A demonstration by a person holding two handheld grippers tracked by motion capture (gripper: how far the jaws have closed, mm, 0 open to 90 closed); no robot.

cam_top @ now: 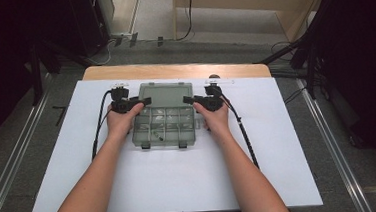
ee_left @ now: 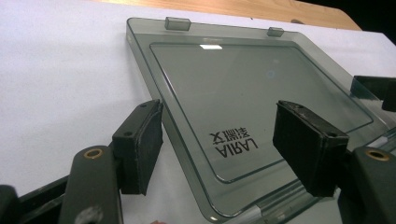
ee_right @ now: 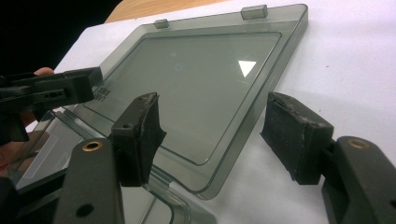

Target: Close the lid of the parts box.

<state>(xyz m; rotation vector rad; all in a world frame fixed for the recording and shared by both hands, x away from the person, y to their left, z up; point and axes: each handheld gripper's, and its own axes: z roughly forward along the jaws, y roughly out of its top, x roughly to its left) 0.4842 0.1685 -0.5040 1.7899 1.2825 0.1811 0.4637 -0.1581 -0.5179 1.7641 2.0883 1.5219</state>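
A person works a translucent grey organiser box [cam_top: 163, 117] at the middle of a white worktop [cam_top: 171, 182], one hand-held gripper in each hand. The box's lid [ee_left: 243, 107] lies swung fully back and flat on the worktop, beyond the compartment tray [cam_top: 162, 130], with its two latch tabs along the far edge.

The left hand-held gripper [ee_left: 219, 149] sits at the lid's left side, near the hinge corner. Its jaws stand partly open and straddle the lid's side edge, one pad outside on the white surface and one over the lid panel, with neither pad pressing on the plastic. The right hand-held gripper [ee_right: 215, 140] mirrors it at the right side, also partly open around the edge and gripping nothing.

The lid's long axis runs straight across between the two tools, so each hand is nearest its own short edge and the latch edge lies directly ahead of both. The likely next move is to pinch both short edges and swing the lid back over the tray. That calls for even closing on both sides, since an uneven grip could twist the lid on its hinge.
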